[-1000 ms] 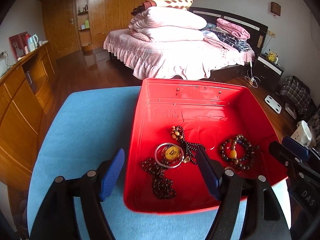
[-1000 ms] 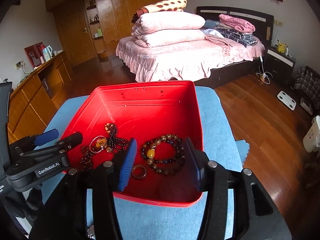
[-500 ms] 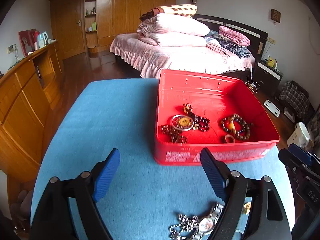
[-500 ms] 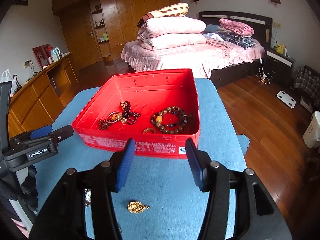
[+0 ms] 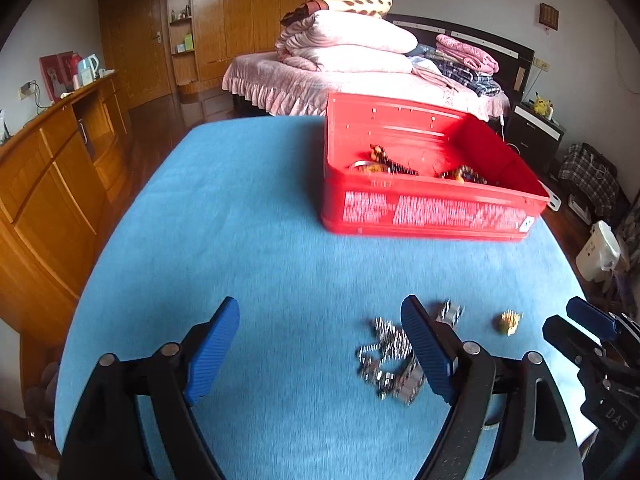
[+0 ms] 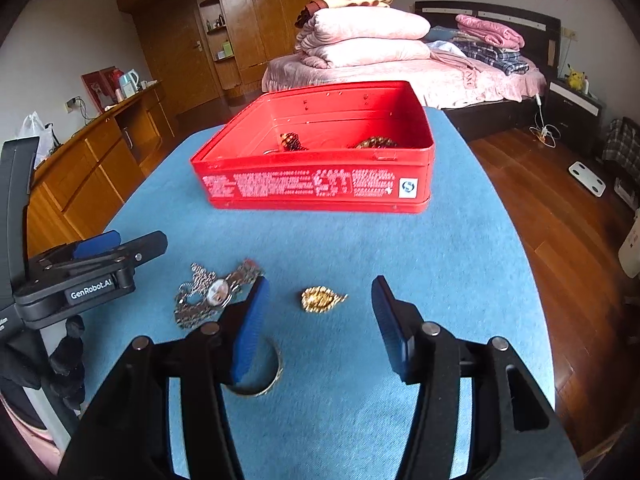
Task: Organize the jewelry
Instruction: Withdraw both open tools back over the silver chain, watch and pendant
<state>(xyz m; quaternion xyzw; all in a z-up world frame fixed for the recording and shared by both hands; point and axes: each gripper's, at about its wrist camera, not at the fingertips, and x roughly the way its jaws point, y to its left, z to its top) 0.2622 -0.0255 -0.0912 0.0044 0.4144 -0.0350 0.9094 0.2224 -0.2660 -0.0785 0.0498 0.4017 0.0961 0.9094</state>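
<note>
Left gripper: jaws are held spread wide, with nothing but bare blue cloth between them; "GenRobot.AI" is read on its body in the right wrist view.
Right gripper: jaws are opening; the gold pendant is seen lying between them, touched by neither pad; "DAS" is read on its body in the left wrist view.
Watch: found in a tangle of silver chain just left of the right gripper's left finger; blurred in the left wrist view, where it is partly hidden by the left gripper's right finger.
Bangle: shown only in the right wrist view, half covered by the left finger.
Red tin: set further back on the blue table; white print on its front wall is too small to be read; beaded bracelets are held inside.
</note>
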